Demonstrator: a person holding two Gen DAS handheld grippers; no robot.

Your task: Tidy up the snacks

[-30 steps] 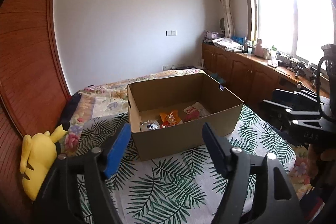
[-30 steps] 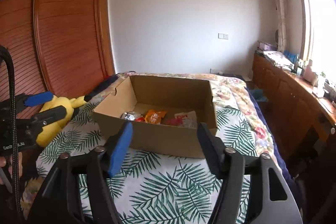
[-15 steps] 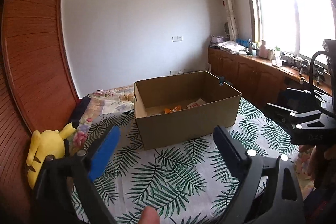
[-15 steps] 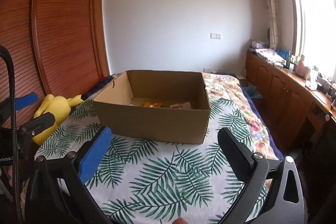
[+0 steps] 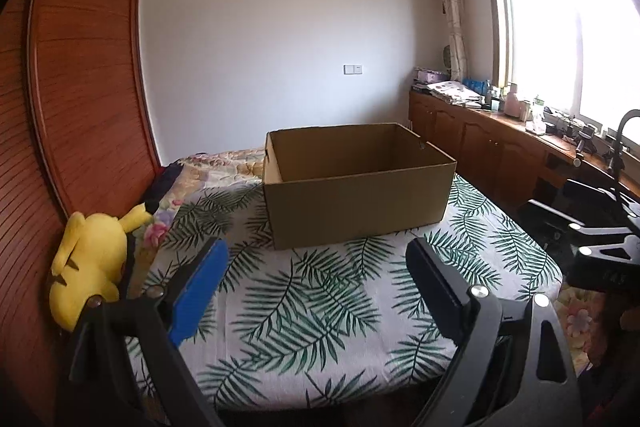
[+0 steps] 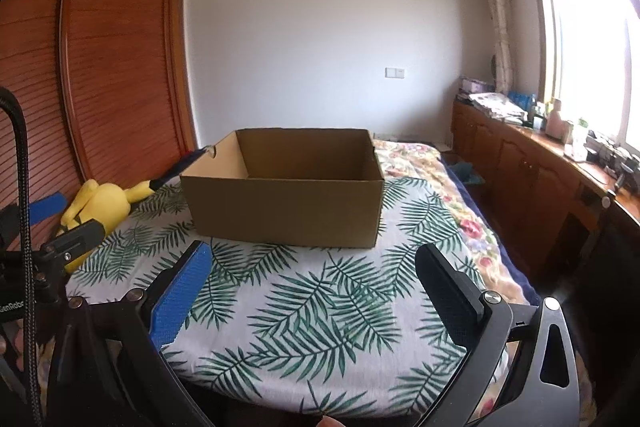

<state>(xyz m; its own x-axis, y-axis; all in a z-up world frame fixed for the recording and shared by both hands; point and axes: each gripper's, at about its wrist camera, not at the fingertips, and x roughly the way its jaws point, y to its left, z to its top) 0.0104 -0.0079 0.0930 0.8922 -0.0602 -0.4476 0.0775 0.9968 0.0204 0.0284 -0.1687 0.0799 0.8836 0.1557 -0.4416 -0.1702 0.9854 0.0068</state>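
Both the left gripper (image 5: 316, 275) and right gripper (image 6: 312, 271) are being held spread wide and empty; the cardboard box (image 5: 356, 187) is being faced straight ahead, mid-bed, its long axis crosswise, neither gripper nearer.

Brown cardboard box (image 5: 356, 205), green-leaf-patterned white cloth (image 5: 320, 307), yellow plush toy (image 5: 88, 267)

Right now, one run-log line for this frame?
left tongs: open, empty | right tongs: open, empty | cardboard box: upright on leaf-print cover, untouched | snacks: hidden below box rim | yellow plush: left of box
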